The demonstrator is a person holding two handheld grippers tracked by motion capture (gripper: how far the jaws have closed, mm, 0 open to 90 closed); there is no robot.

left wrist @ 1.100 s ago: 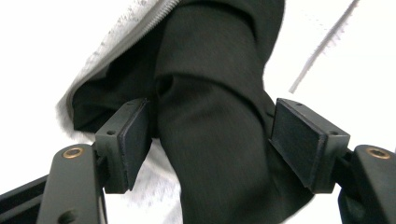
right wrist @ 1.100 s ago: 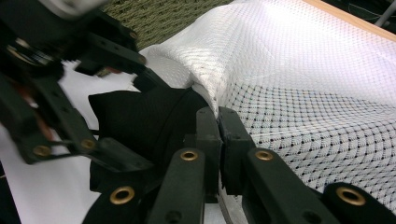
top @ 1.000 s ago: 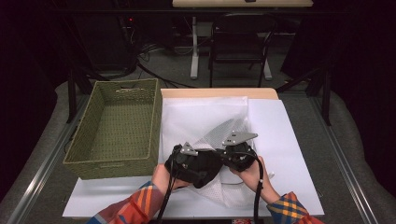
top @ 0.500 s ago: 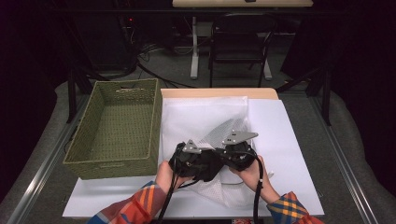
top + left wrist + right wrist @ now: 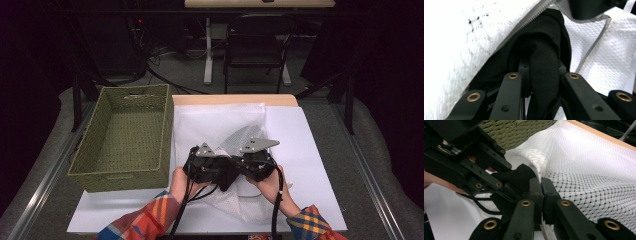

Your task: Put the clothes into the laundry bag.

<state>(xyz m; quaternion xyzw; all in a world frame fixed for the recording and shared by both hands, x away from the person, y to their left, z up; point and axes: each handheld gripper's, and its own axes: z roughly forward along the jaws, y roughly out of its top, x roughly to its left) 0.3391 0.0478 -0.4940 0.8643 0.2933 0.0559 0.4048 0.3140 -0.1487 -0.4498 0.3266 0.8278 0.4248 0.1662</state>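
Right gripper [image 5: 541, 185] clamped on white mesh bag [image 5: 584, 165], left gripper [image 5: 469, 160] with black cloth [image 5: 517, 178] alongside.

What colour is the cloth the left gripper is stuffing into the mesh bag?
Black. The cloth shows best in the left gripper view, against the white mesh bag.

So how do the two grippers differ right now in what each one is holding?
The left gripper is clamped on a thick fold of black cloth, its jaws apart around it; the right gripper pinches the thin white mesh bag, jaws nearly together. The left sits at the bag's zipper opening, the right on the mesh edge. Both are shut on fabric, side by side.
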